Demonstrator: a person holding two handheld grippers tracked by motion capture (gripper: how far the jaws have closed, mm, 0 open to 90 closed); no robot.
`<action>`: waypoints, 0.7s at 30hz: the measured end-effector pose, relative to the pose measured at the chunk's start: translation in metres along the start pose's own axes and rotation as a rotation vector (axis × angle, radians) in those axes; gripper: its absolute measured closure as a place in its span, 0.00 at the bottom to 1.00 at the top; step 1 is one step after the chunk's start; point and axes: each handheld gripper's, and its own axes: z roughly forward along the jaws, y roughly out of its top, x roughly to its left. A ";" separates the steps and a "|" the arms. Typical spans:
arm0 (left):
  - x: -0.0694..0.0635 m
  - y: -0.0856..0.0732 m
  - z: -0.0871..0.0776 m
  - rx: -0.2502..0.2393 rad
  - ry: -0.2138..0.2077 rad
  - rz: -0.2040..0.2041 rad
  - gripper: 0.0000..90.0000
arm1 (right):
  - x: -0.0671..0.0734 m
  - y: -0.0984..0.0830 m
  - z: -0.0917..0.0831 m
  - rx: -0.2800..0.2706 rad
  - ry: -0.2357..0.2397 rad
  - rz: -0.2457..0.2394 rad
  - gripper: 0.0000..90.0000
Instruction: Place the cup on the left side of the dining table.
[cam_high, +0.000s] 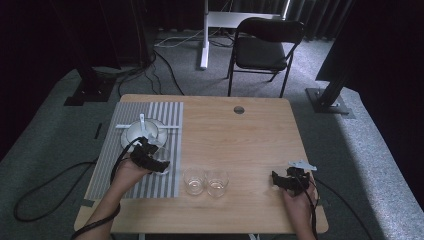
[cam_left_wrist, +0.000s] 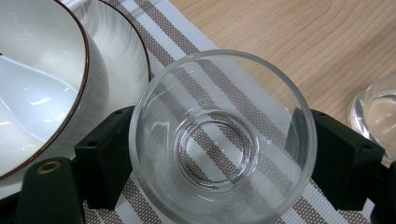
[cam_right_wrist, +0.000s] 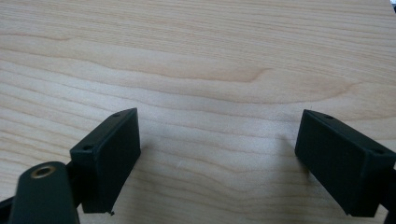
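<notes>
The left gripper has a clear glass between its jaws on the striped mat; the jaws stand at the glass's two sides and look closed on its wall, though whether it is lifted off the mat cannot be told. This looks like the pick-up or set-down of that glass. Any lift should go straight up, since the white bowl on its plate sits just beside the glass and could be knocked. The right gripper rests near the table's right edge, jaws wide apart over bare wood. Two more glasses stand side by side just off the mat. Beyond the table stands a chair.
</notes>
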 end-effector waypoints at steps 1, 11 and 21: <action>0.000 -0.001 0.000 0.002 0.001 -0.006 0.13 | 0.000 0.000 0.000 0.000 0.000 0.000 0.15; -0.006 -0.015 0.004 -0.008 0.062 0.030 0.00 | 0.000 0.000 0.000 0.000 0.000 0.000 0.15; -0.005 -0.041 0.002 -0.063 0.078 -0.029 0.00 | 0.000 0.000 0.000 0.000 0.000 0.000 0.15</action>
